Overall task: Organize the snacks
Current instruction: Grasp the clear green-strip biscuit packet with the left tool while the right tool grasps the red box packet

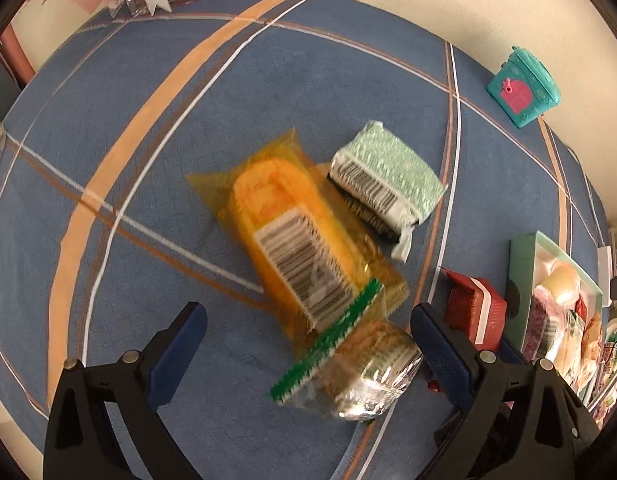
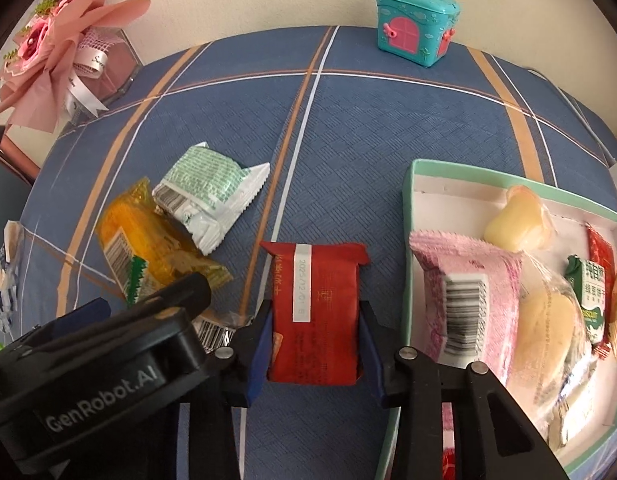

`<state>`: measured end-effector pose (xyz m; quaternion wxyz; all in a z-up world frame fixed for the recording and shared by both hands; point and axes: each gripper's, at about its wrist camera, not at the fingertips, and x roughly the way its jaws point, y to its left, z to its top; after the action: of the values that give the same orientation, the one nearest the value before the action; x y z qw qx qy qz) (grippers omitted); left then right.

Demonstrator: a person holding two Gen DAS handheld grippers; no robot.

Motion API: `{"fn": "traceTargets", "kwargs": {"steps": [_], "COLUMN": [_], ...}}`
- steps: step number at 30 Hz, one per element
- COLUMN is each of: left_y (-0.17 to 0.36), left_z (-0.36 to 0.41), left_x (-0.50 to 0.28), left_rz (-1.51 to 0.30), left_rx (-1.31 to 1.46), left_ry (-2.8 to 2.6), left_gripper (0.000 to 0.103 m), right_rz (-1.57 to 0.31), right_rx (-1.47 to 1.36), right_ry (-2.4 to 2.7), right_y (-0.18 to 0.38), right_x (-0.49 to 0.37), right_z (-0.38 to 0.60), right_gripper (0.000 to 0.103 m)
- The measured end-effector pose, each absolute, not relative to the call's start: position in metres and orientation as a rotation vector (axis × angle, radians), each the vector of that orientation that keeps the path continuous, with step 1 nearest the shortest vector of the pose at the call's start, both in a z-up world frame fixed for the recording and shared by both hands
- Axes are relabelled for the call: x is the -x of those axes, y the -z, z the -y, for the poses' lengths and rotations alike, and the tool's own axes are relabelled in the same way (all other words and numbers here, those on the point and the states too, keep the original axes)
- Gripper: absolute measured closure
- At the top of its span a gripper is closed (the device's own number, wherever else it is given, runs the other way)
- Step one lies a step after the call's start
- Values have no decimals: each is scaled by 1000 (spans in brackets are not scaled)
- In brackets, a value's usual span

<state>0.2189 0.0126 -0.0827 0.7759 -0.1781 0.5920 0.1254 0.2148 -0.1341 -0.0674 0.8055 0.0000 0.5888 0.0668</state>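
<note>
My right gripper is shut on a red snack packet that lies on the blue plaid cloth, with a blue pad pressed against each long side. The same red packet shows at the right of the left wrist view. My left gripper hangs open, pointing steeply down, over a clear packet with a green seal. That clear packet overlaps an orange packet. A green-and-white packet lies just beyond. Right of the red packet, a mint-rimmed box holds several snacks, including a pink packet.
A teal toy house stands at the far edge by the wall. At the far left is a pink bouquet with a clear case. The left gripper's black body sits close beside my right gripper. Another small packet lies at the left edge.
</note>
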Motion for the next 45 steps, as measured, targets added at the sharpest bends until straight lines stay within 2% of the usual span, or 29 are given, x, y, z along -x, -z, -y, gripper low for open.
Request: {"fn": "traceTargets", "kwargs": {"steps": [13, 22, 25, 28, 35, 45], "left_y": [64, 88, 93, 95, 84, 52], "left_z": [-16, 21, 32, 40, 36, 23], "left_x": [-188, -194, -194, -192, -189, -178], "left_rz": [-1245, -1316, -1334, -1324, -1297, -1222], "left_rx": [460, 482, 466, 461, 534, 563], "left_ry": [-250, -208, -208, -214, -150, -112], "left_gripper": [2, 2, 16, 24, 59, 76], "right_rz": [-1280, -1286, -1290, -1294, -1300, -1281], "right_rx": [0, -19, -26, -35, -47, -58], "right_ry": [-186, -169, -164, -165, -169, -181], "right_y": [58, 50, 48, 48, 53, 39], "right_x": [-179, -160, -159, -158, -169, -168], "right_z": [134, 150, 156, 160, 159, 164], "right_gripper": [61, 61, 61, 61, 61, 61]}}
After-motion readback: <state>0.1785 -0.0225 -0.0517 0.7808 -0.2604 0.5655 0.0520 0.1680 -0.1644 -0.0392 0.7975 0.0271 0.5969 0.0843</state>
